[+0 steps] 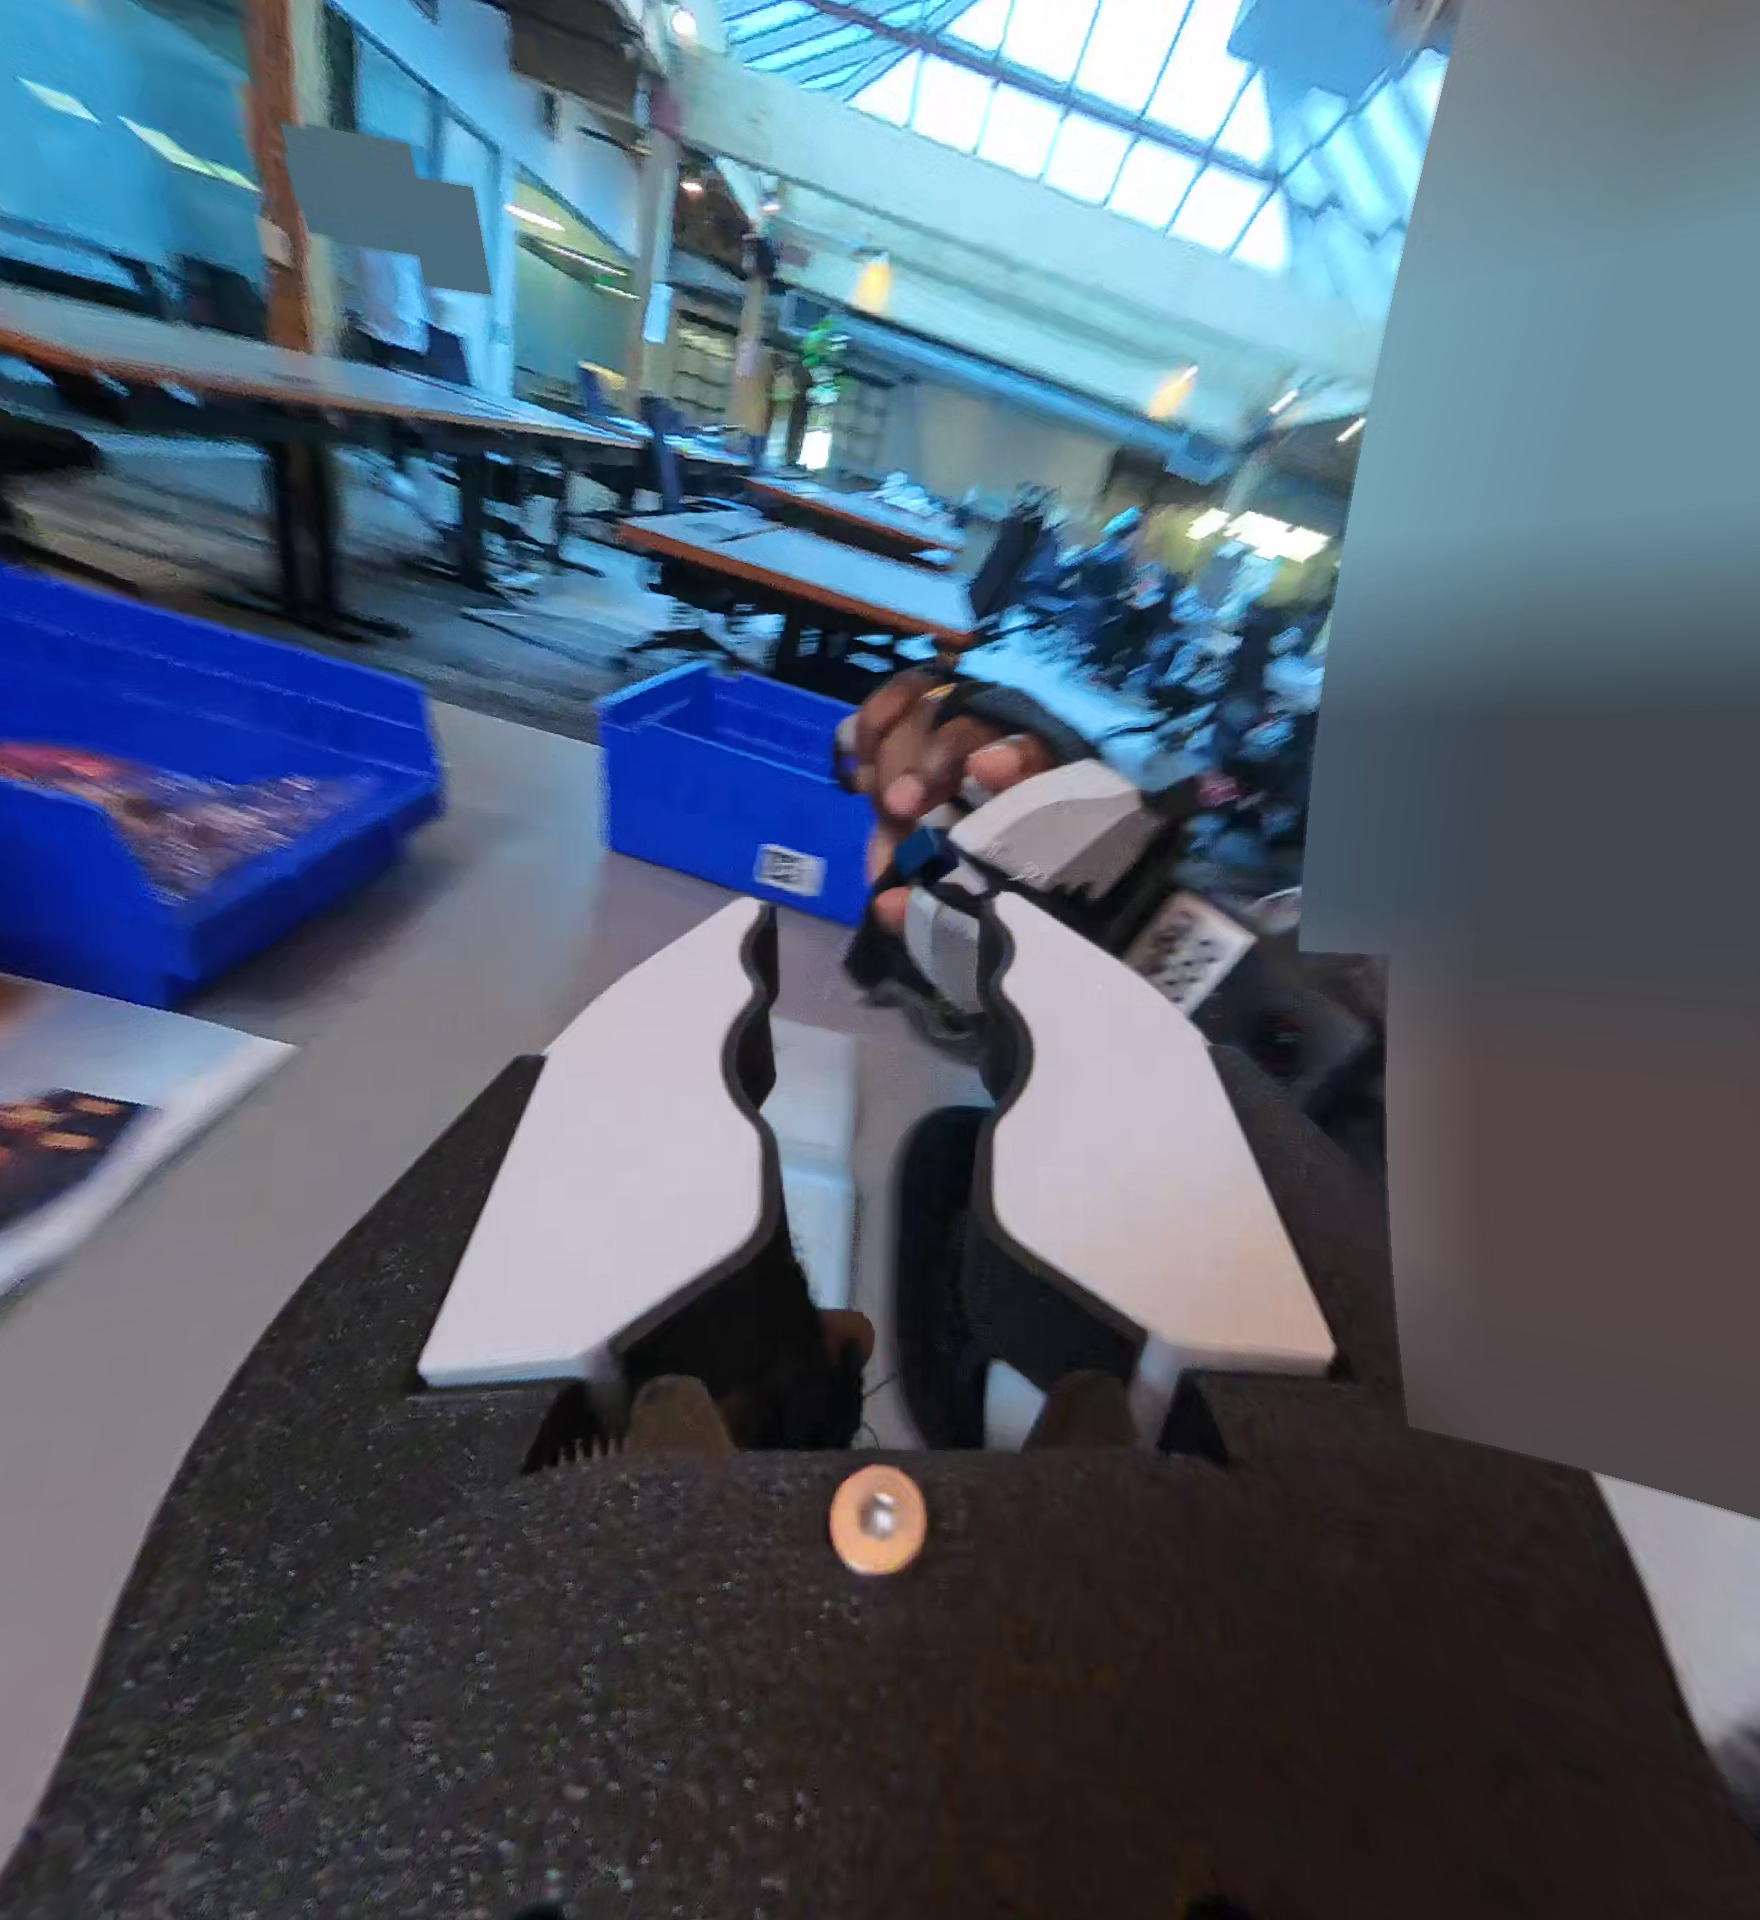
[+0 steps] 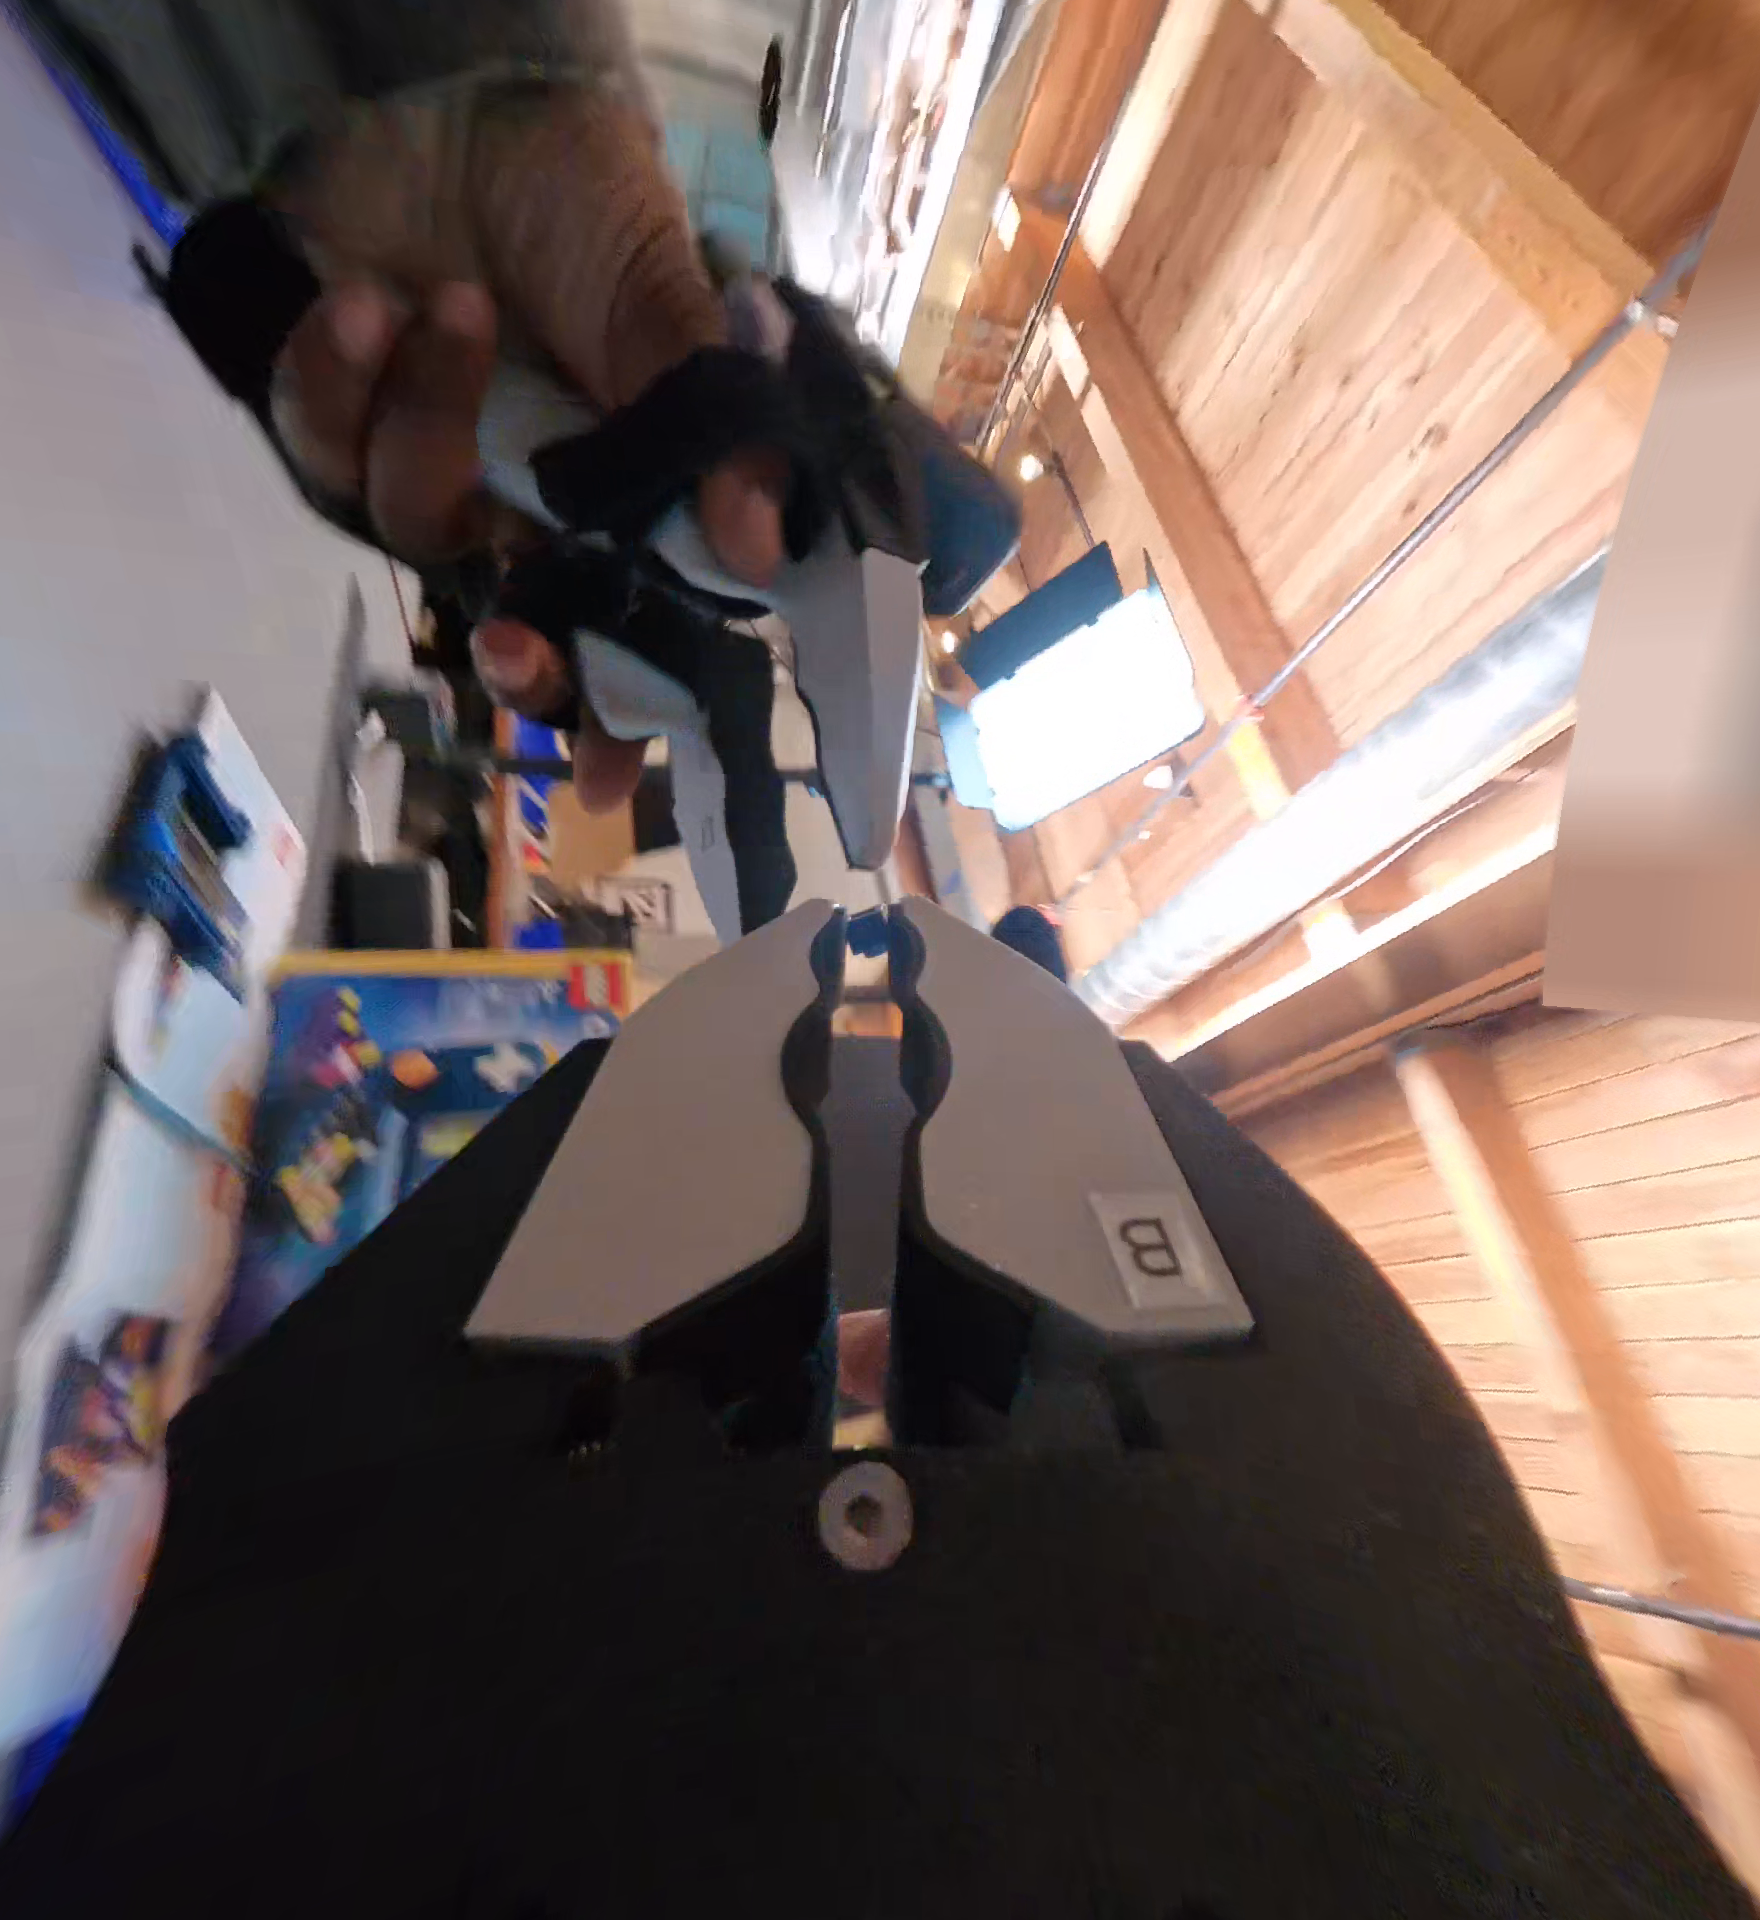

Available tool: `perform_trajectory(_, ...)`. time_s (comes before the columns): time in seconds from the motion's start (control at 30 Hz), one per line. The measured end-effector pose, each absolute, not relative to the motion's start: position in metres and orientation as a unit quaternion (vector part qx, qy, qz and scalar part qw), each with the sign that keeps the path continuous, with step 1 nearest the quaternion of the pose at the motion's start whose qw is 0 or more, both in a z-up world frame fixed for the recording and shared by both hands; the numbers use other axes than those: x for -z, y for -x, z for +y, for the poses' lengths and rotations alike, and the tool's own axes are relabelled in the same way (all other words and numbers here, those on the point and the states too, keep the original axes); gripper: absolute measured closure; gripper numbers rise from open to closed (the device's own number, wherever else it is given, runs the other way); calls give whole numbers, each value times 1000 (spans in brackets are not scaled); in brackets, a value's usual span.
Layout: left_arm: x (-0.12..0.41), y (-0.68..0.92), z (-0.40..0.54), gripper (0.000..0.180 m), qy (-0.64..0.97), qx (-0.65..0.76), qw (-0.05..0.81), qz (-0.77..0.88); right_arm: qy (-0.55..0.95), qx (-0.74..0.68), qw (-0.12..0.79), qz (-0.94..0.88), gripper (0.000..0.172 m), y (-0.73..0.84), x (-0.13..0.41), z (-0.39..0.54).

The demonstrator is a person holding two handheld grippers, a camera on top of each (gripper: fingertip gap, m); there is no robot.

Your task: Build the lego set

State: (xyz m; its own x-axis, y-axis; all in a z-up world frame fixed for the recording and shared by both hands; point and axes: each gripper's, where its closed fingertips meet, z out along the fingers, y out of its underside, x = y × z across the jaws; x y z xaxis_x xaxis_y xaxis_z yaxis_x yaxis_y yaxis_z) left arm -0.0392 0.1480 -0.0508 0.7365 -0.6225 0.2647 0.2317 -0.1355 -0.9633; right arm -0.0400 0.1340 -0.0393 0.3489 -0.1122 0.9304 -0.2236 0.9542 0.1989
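My right tool [image 2: 867, 914] was clamped on a small blue brick [image 2: 868, 918], pinched at the very tips. My left tool [image 1: 881, 920] stood apart with nothing between its fingers, raised above the grey counter [image 1: 502, 935]. Just beyond it, the same blue brick showed in the other tool's tips. Farther off sat a small blue bin [image 1: 720, 800] and a larger blue bin [image 1: 128, 748].

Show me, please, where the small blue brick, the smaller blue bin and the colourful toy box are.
small blue brick [image 2: 863, 928]: right wrist view, its face between the right gripper's fingertips.
smaller blue bin [image 1: 720, 805]: left wrist view, its front wall.
colourful toy box [image 2: 419, 1081]: right wrist view, its printed face.
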Motion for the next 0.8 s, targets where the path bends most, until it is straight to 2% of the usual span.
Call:
perform_trajectory(0.17, 37, 46, 157, 151, 641, -9, 730, 237, -169, 43, 822, -542, 165, 32, 27, 136)
perform_trajectory(0.23, 33, 34, 152, 154, 602, -66, 747, 275, -162, 40, 828, -536, 165, 31, 25, 137)
perform_trajectory(0.47, 24, 22, 143, 158, 589, 23, 773, 237, -116, -80, 827, -544, 165, 26, 27, 133)
perform_trajectory(0.8, 34, 21, 142, 168, 622, 41, 750, 223, -125, -84, 816, -558, 165, 32, 34, 127)
